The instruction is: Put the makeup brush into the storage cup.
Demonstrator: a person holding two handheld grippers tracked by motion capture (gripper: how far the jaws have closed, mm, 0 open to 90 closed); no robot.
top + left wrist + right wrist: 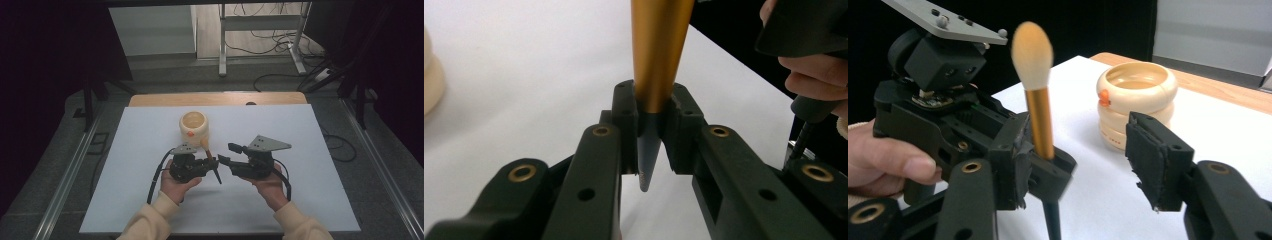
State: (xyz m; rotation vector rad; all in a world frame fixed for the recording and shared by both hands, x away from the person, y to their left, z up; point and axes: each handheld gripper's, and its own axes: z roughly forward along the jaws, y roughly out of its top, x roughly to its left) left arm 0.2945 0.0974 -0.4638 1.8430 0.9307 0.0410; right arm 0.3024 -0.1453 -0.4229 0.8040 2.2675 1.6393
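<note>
White table sheet (150,200): left gripper (214,165) clamps the makeup brush (1038,115) (tip cut off); right gripper (223,159) gapes, cup (194,127) at twelve o'clock.

The brush (656,55) runs off the left gripper view's top edge, bristles unseen.

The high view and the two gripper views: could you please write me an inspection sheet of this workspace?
Surface: white table top, bare wood strip at the far edge.
Job's things: makeup brush, gold handle, bristles up, dark tip down; cream holder standing upright beyond the hands, apart from the brush.
Clutter: nothing seen.
Grippers: left tongs shut on the brush handle; right tongs open, pads off the brush, facing the left tongs.
Cables: a black cable trails from the left tongs; loose wires on the floor behind.
Surroundings: dark curtains on both sides, a metal table frame behind.
</note>
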